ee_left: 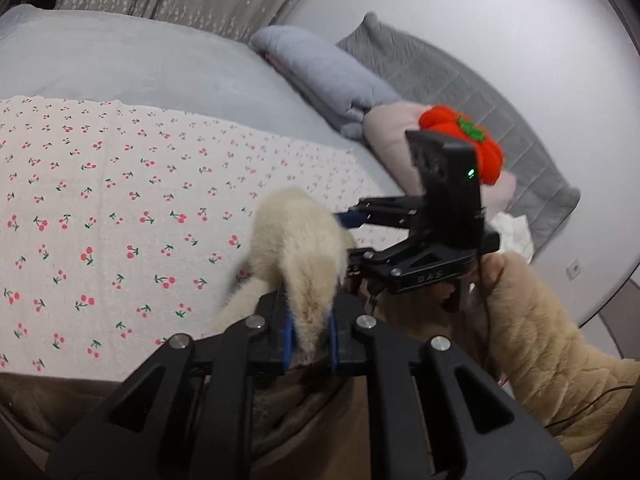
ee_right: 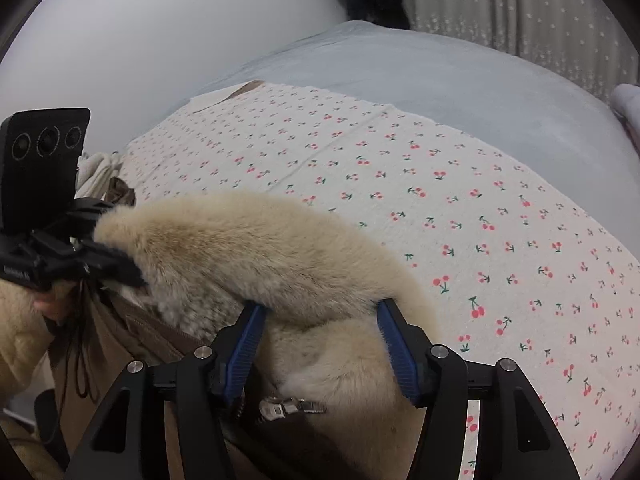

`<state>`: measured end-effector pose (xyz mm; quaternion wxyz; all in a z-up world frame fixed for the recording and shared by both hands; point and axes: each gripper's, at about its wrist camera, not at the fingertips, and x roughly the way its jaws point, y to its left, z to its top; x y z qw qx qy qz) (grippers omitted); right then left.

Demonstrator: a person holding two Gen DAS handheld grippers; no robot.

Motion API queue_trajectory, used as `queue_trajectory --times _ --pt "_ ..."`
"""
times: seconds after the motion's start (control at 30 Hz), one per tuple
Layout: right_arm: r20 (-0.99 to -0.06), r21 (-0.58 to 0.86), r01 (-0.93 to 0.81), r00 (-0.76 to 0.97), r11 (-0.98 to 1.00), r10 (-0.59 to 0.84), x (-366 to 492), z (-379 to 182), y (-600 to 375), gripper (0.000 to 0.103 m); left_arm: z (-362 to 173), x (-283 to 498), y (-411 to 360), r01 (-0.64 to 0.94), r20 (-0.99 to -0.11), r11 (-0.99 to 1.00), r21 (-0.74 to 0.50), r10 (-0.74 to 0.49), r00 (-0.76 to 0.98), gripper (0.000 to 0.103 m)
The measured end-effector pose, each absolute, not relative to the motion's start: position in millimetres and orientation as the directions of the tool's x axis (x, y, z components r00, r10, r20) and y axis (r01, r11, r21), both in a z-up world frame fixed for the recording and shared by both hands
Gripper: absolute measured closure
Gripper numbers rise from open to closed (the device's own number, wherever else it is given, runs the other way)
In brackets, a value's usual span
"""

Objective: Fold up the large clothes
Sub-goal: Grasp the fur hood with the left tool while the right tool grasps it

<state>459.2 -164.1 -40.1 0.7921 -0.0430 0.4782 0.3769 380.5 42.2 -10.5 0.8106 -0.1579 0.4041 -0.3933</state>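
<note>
L gripper (ee_left: pixel 311 336) jaws clamped tight; R gripper (ee_right: pixel 320 344) jaws half-spread, angled down.

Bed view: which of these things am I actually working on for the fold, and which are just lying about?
In the job:
fur-trimmed brown coat
left gripper, shut on the fur trim
right gripper, its pads either side of the fur
cherry-print sheet

Lying about:
orange pumpkin plush
rolled grey blanket
pink cushion
grey quilted pillow

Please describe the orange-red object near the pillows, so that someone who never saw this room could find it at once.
Look along the bed's far side, where pillows lie against the white wall. On the pink pillow sits a plush pumpkin. It alone is bright orange-red, with a green stem.
</note>
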Motion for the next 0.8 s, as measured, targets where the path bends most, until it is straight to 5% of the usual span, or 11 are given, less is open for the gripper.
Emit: queue_trajectory --times 0.23,0.4,0.5,0.57,0.6,0.73,0.8 --pt "-0.779 0.152 -0.71 0.342 0.687 0.526 435 -18 -157 0.036 -18 392 50 0.485 -0.48 0.614 -0.622 -0.789 0.383 0.093" --pt "-0.845 -0.051 -0.741 0.389 0.669 0.366 435 -30 -138 0.032 -24 409 29 0.498 -0.617 0.727 -0.473 -0.676 0.402 0.088" --pt "-0.897 -0.086 -0.72 0.357 0.689 0.262 453 -55 -137 0.032 -32 427 13 0.512 -0.727 0.799 -0.315 -0.55 0.411 0.077" --pt "-0.916 -0.078 -0.729 0.321 0.68 0.239 458 -70 -139 0.032 -45 445 1 0.53 -0.792 0.804 -0.27 -0.498 0.352 0.054" --pt "-0.92 -0.064 -0.734 0.306 0.676 0.245 458 -76 -139 0.032 -54 453 -4 0.537 -0.823 0.804 -0.256 -0.472 0.315 0.051" --pt "-0.914 -0.059 -0.761 0.301 0.646 0.271 465 -83 -131 0.032 -88 475 -15 0.522 -0.881 0.806 -0.278 -0.43 0.196 0.052" --pt "-0.92 -0.045 -0.769 0.28 0.638 0.273 470 -89 -128 0.032 -90 471 -14 0.529 -0.857 0.778 -0.339 -0.488 0.168 0.071"
